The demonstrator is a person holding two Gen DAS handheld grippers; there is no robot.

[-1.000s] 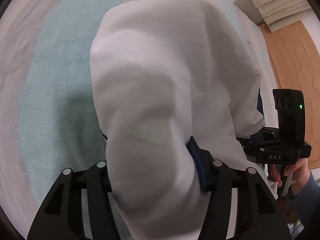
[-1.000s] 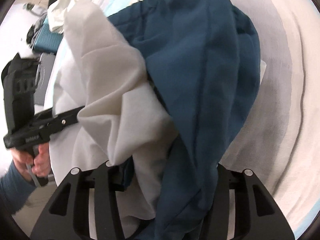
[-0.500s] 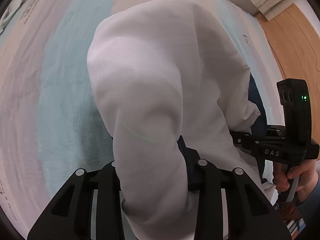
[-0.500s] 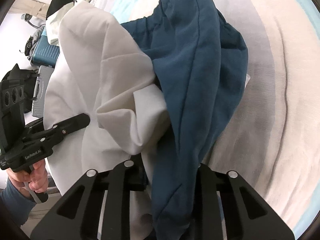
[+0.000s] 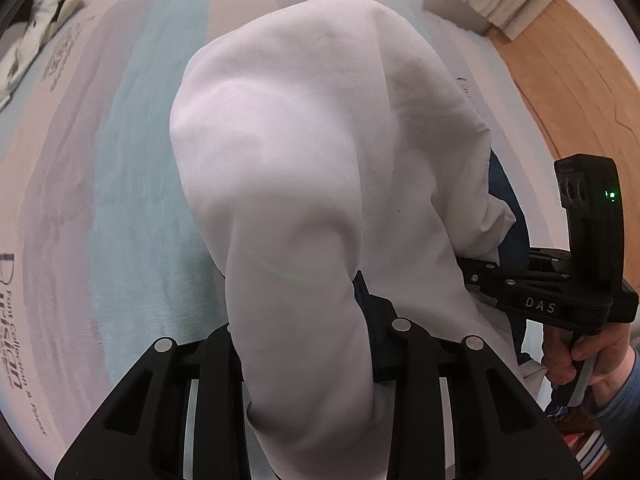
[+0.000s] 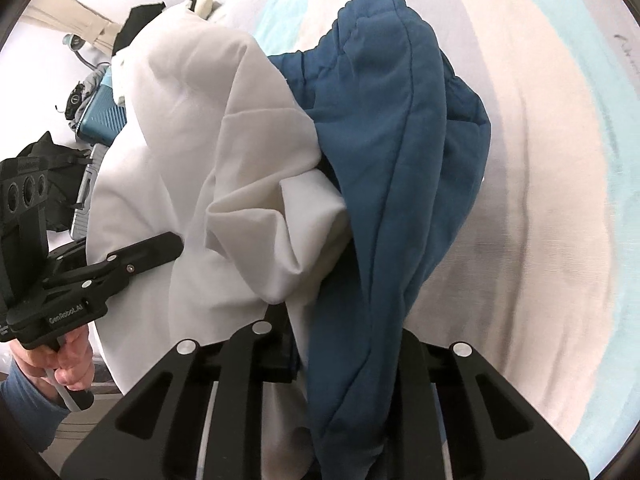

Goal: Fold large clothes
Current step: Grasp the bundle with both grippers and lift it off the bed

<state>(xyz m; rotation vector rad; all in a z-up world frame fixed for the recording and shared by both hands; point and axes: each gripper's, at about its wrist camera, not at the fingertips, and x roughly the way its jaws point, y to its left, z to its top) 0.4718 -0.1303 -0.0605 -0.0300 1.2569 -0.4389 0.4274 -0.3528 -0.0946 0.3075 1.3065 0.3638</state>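
A large bundle of white cloth [image 5: 320, 140] hangs over my left gripper [image 5: 300, 320], whose jaws are shut on a thick fold of it; the fingertips are hidden under the cloth. A strip of dark blue cloth [image 5: 516, 216] shows behind the white. In the right wrist view the dark blue cloth [image 6: 400, 140] and the white cloth [image 6: 224, 152] hang together from my right gripper [image 6: 344, 332], whose jaws are closing with both pinched between them. Each hand-held gripper shows in the other's view: the right gripper [image 5: 540, 304] and the left gripper [image 6: 120, 264], both close beside the bundle.
Below lies a bed sheet [image 5: 132, 200] striped in pale blue, pink and grey. A wooden floor [image 5: 580, 120] and a curtain [image 5: 500, 0] are at the right. Other clothes [image 5: 36, 40] lie far left. A blue suitcase [image 6: 102, 116] stands beside the bed.
Both grippers have narrowed their jaws onto the cloth and risen, lifting the white and blue bundle off the sheet. More of the bed shows around it.
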